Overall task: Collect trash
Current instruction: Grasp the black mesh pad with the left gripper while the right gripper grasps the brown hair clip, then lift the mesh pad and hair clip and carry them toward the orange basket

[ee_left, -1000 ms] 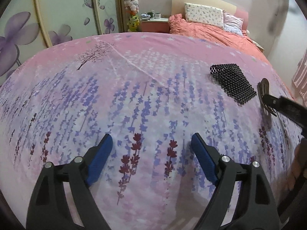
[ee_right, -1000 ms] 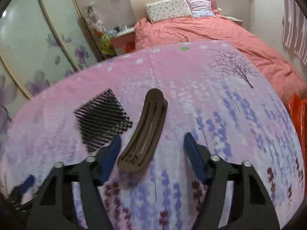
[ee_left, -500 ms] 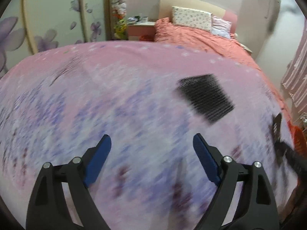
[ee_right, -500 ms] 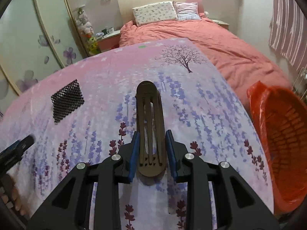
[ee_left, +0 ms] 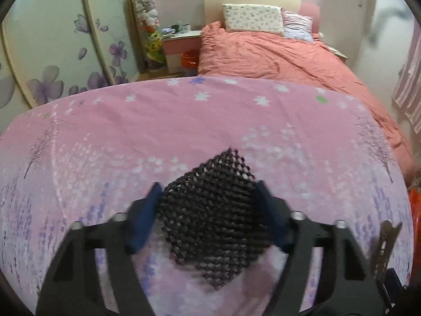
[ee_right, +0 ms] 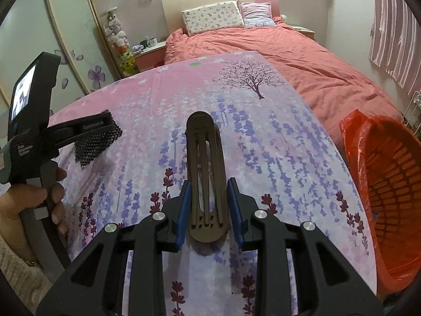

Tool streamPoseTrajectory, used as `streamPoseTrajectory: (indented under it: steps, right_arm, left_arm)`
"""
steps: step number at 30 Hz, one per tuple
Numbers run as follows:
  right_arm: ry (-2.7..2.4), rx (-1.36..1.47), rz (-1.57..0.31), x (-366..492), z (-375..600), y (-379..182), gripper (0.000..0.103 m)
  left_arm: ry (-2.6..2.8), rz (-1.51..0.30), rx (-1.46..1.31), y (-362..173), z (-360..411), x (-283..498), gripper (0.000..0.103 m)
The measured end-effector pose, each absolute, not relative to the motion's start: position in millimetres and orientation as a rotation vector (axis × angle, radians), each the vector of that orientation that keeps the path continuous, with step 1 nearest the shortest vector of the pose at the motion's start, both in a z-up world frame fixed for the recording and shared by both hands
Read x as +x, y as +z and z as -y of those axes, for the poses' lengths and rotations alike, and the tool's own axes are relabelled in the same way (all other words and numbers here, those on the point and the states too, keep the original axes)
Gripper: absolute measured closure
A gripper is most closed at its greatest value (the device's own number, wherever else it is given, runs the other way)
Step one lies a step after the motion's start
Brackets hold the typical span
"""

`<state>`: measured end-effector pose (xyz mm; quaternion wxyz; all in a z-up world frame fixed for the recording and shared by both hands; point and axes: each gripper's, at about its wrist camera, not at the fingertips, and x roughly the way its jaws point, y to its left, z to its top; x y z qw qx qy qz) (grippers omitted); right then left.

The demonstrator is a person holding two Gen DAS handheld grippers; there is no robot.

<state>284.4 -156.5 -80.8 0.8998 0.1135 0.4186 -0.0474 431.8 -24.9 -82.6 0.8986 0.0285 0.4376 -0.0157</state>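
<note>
The left tool [ee_left: 208,205] has swept across the floral-covered counter [ee_left: 184,121] and now straddles the black mesh piece [ee_left: 213,223], which a second ago lay well off to its right. Its jaws are closing, the mesh between the 2 blue pads, which look about to touch its corners. The right tool [ee_right: 209,205] has clamped narrow on the brown slatted clip [ee_right: 205,168]. By my reading, both pieces can soon go to the orange basket [ee_right: 389,184] at its right.
</note>
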Motion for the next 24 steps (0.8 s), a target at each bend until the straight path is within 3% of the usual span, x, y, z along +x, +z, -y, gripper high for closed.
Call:
streamPoseTrajectory:
  steps: [1,2,3,13,24]
  right_arm:
    - [-0.098,0.236,-0.866,284.6,156.0,-81.1,0.074]
    - [-0.096,0.239,-0.866,283.6,158.2,-80.6,0.074]
    - [-0.093,0.244,-0.865,283.5,159.1,-80.6,0.074]
    - [-0.020,0.260,-0.860,249.6,155.8,-81.2,0.075]
    - [-0.051,0.208,-0.872,248.3,145.4,-79.8,0.075]
  left_arm:
    - [-0.041,-0.899,0.075,-81.8,26.5,428.7,0.062]
    - [-0.053,-0.894,0.098,-81.3,28.8,424.3,0.079]
    - [-0.066,-0.894,0.118,-81.7,28.9,417.5,0.083]
    - [-0.129,-0.889,0.182,-84.3,-33.4,304.2,0.083]
    - [-0.117,-0.889,0.127,-87.2,-52.6,289.6,0.076]
